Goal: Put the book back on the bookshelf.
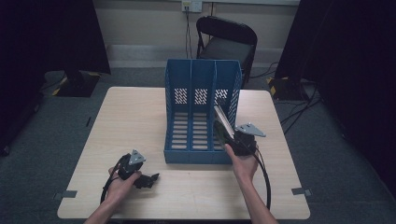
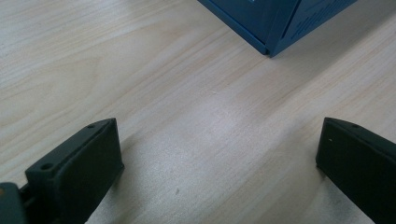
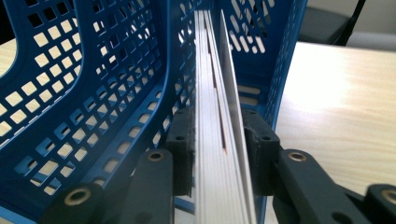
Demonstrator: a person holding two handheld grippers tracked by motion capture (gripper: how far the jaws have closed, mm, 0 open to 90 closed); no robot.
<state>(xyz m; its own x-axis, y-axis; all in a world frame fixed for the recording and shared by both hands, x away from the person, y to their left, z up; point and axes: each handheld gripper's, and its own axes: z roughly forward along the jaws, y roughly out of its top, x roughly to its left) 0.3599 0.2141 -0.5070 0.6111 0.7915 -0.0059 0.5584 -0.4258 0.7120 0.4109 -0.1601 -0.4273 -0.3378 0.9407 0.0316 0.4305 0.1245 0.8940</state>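
Nearest the high camera, two forearms come in from the bottom edge, each hand carrying a tool. On the near left of the pale wooden worktop (image 1: 140, 116), the left tool (image 1: 148, 179) lies low over the bare wood, well apart from the blue file rack (image 1: 187, 74). Its own view shows the jaws spread wide with nothing between them, and one near corner of the rack at the far edge.

At the near right corner of the rack sits the right tool (image 3: 218, 154). A thin stack of white sheets (image 3: 215, 140) passes edge-on between its jaws and runs into the rack's rightmost compartment, leaning toward the near side. The left pad lies against the stack; whether the right pad presses it or stands a hair off, I cannot tell. In the high view the stack shows as a pale slanted strip above that hand.

The rack stands upright in the middle of the worktop, with three compartments and perforated walls. Beyond the far edge stands a dark folding chair (image 1: 229, 39).
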